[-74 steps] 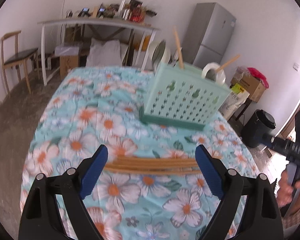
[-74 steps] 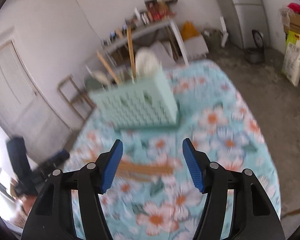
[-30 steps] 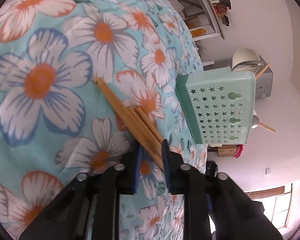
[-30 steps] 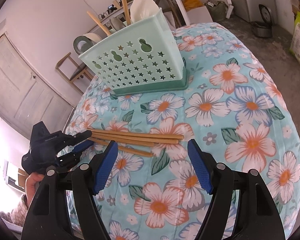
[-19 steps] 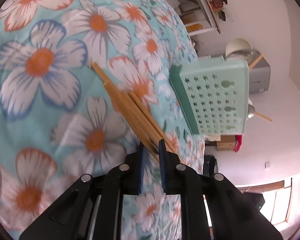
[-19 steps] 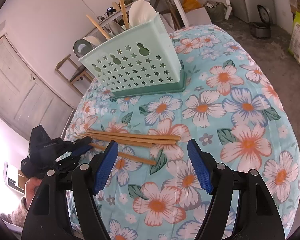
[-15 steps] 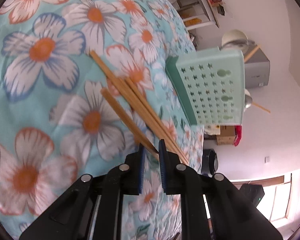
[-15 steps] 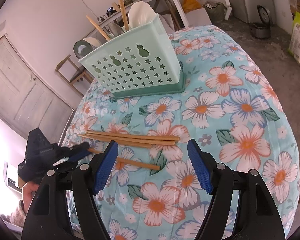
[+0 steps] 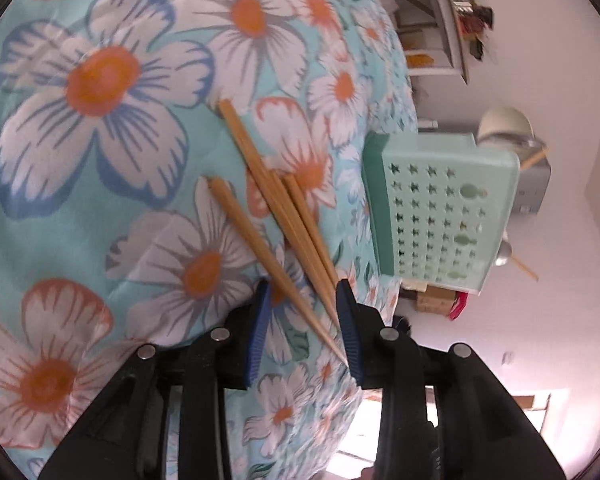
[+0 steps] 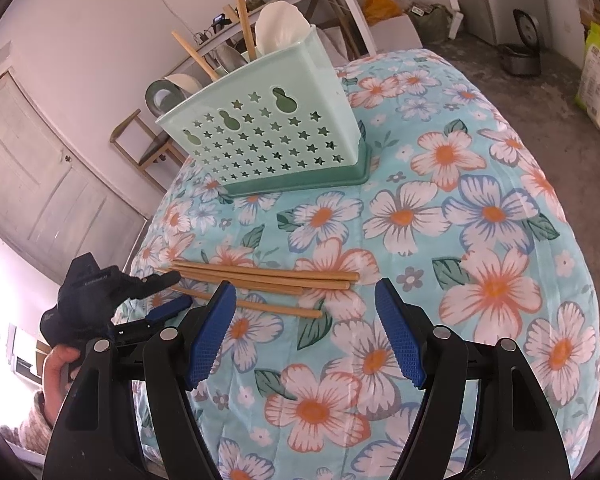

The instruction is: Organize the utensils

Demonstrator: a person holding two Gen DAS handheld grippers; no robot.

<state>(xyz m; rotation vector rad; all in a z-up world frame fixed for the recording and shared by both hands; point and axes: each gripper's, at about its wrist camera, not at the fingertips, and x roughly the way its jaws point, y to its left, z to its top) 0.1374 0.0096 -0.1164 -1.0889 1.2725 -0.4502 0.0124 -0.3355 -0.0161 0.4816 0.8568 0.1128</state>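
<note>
1. Left edge: the surface (image 10: pixel 500 184), under a floral cloth, rounds off just behind the left tongs (image 10: pixel 172 294), which reach in over that edge, held by a hand (image 10: pixel 58 364). A door (image 10: pixel 40 168) and a chair (image 10: pixel 140 148) stand beyond it.
2. Left tongs (image 9: pixel 304 316): blue pads apart, having just been opening. The thin tips of the chopsticks (image 9: pixel 276 232) lie in the gap; one tip looks to be against the right pad, no clamping visible.
3. Chopsticks (image 10: pixel 260 284): four tan wooden sticks, tapered, flat on the cloth near the left edge. Three lie together, near parallel; the fourth lies a little apart on the near side, slightly angled.
4. Centre: right tongs (image 10: pixel 304 336) hover over the cloth just on the near side of the sticks, pads wide apart, nothing between them.
5. Behind the sticks, well apart: a mint holder (image 10: pixel 268 136) with star and gourd cut-outs on a darker green base. It stands upright, holding two wooden sticks, a white spoon and other utensils. Bare cloth between it and the sticks.
6. Right: wide bare cloth out to the far right edge, then concrete floor, a sack (image 10: pixel 598 76) and a rice cooker (image 10: pixel 520 58).
</note>
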